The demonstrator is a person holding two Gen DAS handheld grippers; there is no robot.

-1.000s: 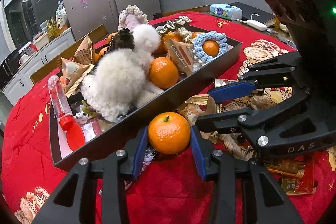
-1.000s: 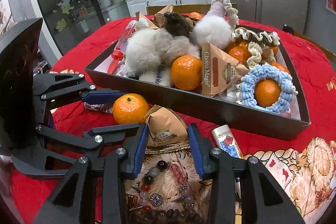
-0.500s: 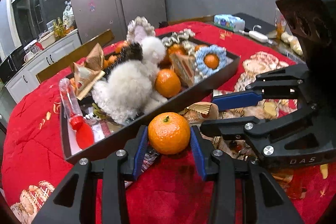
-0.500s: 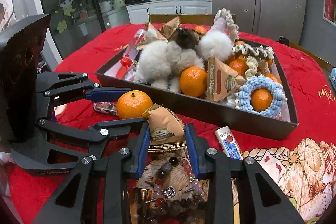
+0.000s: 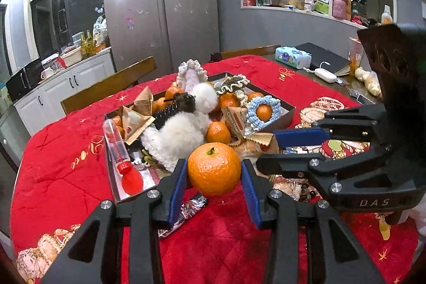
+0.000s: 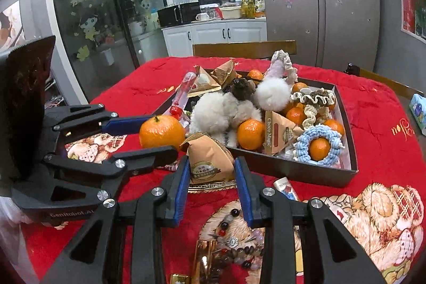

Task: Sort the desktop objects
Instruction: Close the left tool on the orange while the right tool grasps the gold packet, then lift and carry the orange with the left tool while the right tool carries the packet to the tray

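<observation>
My left gripper [image 5: 214,175] is shut on a mandarin orange [image 5: 214,169] and holds it above the red tablecloth, just in front of the dark tray [image 5: 289,116]. The same orange [image 6: 162,131] shows in the right wrist view. My right gripper [image 6: 211,173] is shut on a tan Choco Magic snack packet [image 6: 206,161] and holds it lifted near the tray's front wall [image 6: 293,172]. The tray holds a white fluffy toy [image 5: 181,135], several oranges, snack packets and crocheted pieces.
A bead bracelet [image 6: 234,244], a small tube [image 6: 286,188] and a foil wrapper [image 5: 186,209] lie on the cloth in front of the tray. A tissue pack [image 5: 293,57] and notebook sit far right. Wooden chairs stand behind the table.
Both grippers have risen from the cloth, carrying the orange and the snack packet up to about the height of the tray's rim. The tray's contents have not moved.
</observation>
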